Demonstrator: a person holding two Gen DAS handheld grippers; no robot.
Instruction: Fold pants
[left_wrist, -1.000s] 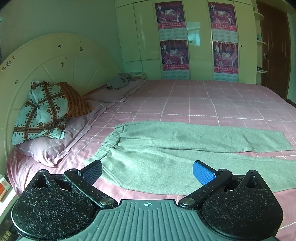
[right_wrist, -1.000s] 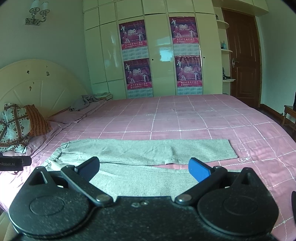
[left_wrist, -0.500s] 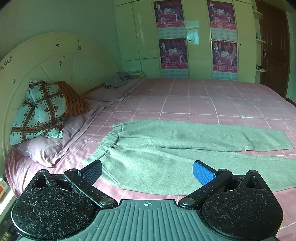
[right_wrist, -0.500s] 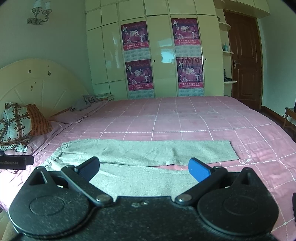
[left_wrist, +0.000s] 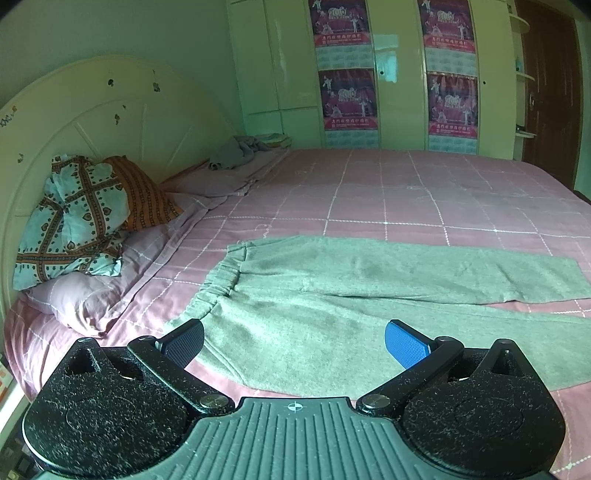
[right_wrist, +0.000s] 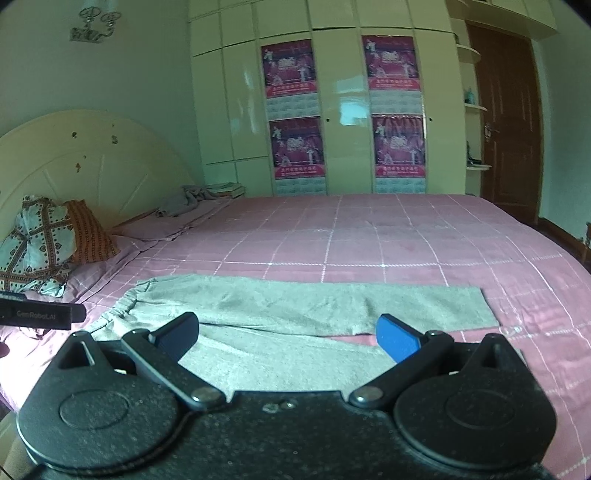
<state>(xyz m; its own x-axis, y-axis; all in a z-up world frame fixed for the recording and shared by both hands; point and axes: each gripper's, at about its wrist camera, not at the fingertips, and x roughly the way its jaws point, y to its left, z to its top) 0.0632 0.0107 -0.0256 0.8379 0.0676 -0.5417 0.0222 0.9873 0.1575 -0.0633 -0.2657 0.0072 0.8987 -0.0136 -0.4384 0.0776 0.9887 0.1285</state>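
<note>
Both views have crept slightly closer to the pants since a second ago; the cloth itself hasn't shifted. Left to right: patterned pillow (left_wrist: 70, 221) and orange striped pillow (left_wrist: 144, 199) lean on the cream headboard (left_wrist: 110, 110), with a crumpled grey cloth (left_wrist: 236, 151) further along the pillow end of the bed. Left gripper (left_wrist: 293, 341) has jaws spread wide with nothing between them, hovering just above the waistband corner at the near bed edge; no contact visible. Its body pokes into the right wrist view at far left (right_wrist: 40, 314), with printed text that looks like "GenRobot.AI". Pants (left_wrist: 332, 295) are grey-green knit with a gathered elastic waistband toward the pillows, lying flat on the pink checked bedspread (left_wrist: 369, 192). Legs run rightward and are slightly parted, the far leg ending in a straight hem; the near leg's hem is hidden behind the right gripper body. Right gripper (right_wrist: 288, 338) has jaws also spread and empty, over the near leg. Wardrobe (right_wrist: 340, 110) behind the bed carries four magenta posters (right_wrist: 290, 68) with calendar grids; their lettering is too small to read. Brown door (right_wrist: 509, 122) at far right.
</note>
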